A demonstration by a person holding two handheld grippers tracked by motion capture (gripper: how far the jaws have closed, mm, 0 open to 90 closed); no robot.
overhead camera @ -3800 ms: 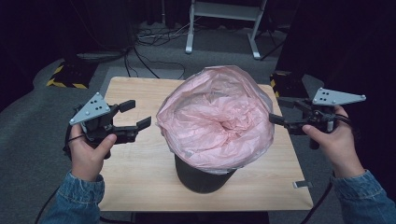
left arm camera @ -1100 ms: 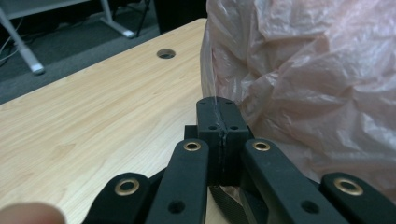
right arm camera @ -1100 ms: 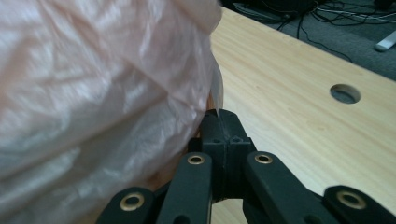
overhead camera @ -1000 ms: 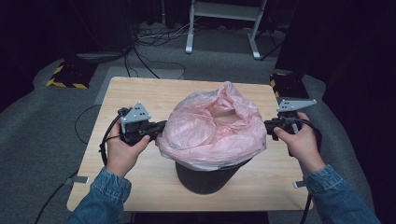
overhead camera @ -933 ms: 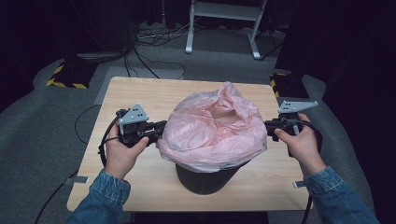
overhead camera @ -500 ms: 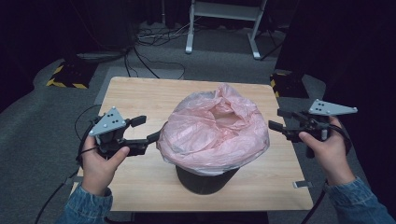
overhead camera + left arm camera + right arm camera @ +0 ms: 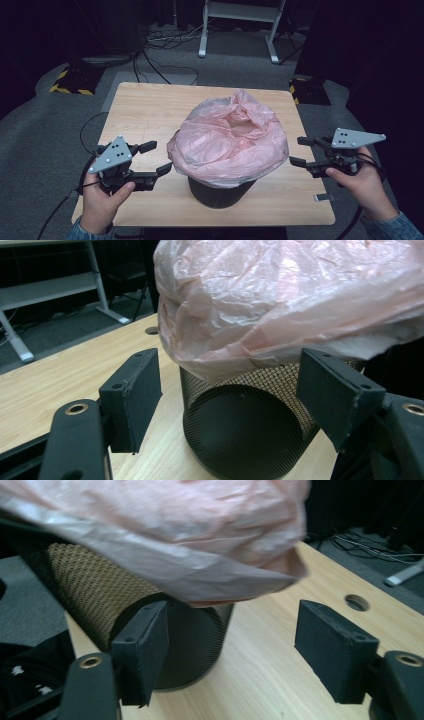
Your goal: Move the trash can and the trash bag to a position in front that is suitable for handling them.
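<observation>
The pink bag (image 7: pixel 227 142) sat over the bin (image 7: pixel 220 191) in the middle of the frame. It looked thin, soft and light. Both my tongs, left (image 7: pixel 156 159) and right (image 7: pixel 298 151), had just opened, holding nothing. I judged its loose hem best to pinch.

Black grippers with grey three-cornered plates (image 7: pixel 113 153), denim sleeves (image 7: pixel 387 227).

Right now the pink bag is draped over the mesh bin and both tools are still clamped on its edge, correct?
Not quite. The pink bag is draped over the mesh bin, but both tools have just opened: the left tool and right tool stand clear of it in the high view.
</observation>
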